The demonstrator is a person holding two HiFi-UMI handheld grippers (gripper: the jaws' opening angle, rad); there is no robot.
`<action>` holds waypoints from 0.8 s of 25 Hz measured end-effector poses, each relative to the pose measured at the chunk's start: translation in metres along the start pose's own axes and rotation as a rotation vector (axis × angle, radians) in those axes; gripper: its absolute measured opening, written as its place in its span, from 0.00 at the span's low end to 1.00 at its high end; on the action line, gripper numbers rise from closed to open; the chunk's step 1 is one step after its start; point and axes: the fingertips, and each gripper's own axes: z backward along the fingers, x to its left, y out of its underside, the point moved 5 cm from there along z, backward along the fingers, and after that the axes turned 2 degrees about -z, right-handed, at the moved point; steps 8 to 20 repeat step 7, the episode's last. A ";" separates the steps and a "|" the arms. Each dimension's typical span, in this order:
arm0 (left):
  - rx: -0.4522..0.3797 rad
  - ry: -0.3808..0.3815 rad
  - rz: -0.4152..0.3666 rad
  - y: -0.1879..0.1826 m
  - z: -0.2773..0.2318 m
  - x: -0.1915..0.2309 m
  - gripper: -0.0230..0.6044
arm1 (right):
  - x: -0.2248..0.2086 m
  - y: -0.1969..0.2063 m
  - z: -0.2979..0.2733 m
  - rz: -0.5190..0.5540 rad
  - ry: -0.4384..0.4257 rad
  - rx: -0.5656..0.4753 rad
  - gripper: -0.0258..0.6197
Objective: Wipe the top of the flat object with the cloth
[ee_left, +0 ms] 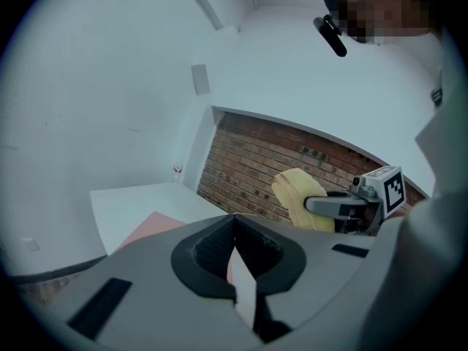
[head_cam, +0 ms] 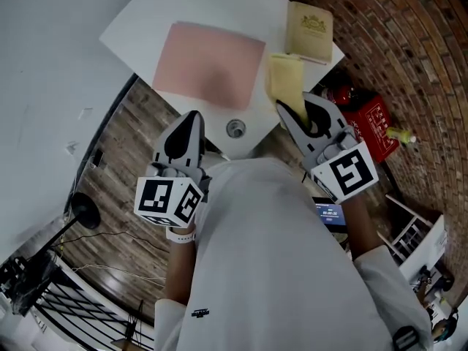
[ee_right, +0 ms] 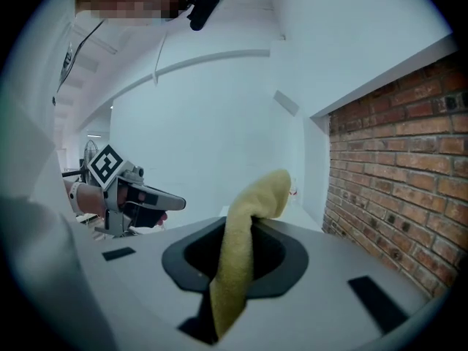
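A flat pink mat [head_cam: 208, 64] lies on the white table [head_cam: 146, 20], and its near corner shows in the left gripper view [ee_left: 150, 229]. My right gripper [head_cam: 292, 112] is shut on a yellow cloth [head_cam: 287, 79] and holds it over the table's right front edge, to the right of the mat. In the right gripper view the cloth [ee_right: 245, 247] rises folded from between the jaws [ee_right: 241, 218]. My left gripper [head_cam: 191, 119] hovers at the table's front edge below the mat. It is shut with nothing in it [ee_left: 234, 229].
A tan book [head_cam: 309, 29] lies at the table's far right corner. A round metal grommet [head_cam: 235, 129] sits in the table near the front edge. A red box [head_cam: 373, 126] stands on the brick-patterned floor to the right. Cables and a black stand [head_cam: 80, 210] are at the left.
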 end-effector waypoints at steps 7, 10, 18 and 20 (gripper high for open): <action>-0.012 0.009 -0.021 0.003 0.005 -0.023 0.07 | 0.014 0.000 0.012 -0.039 -0.007 -0.057 0.13; -0.012 0.009 -0.021 0.003 0.005 -0.023 0.07 | 0.014 0.000 0.012 -0.039 -0.007 -0.057 0.13; -0.012 0.009 -0.021 0.003 0.005 -0.023 0.07 | 0.014 0.000 0.012 -0.039 -0.007 -0.057 0.13; -0.012 0.009 -0.021 0.003 0.005 -0.023 0.07 | 0.014 0.000 0.012 -0.039 -0.007 -0.057 0.13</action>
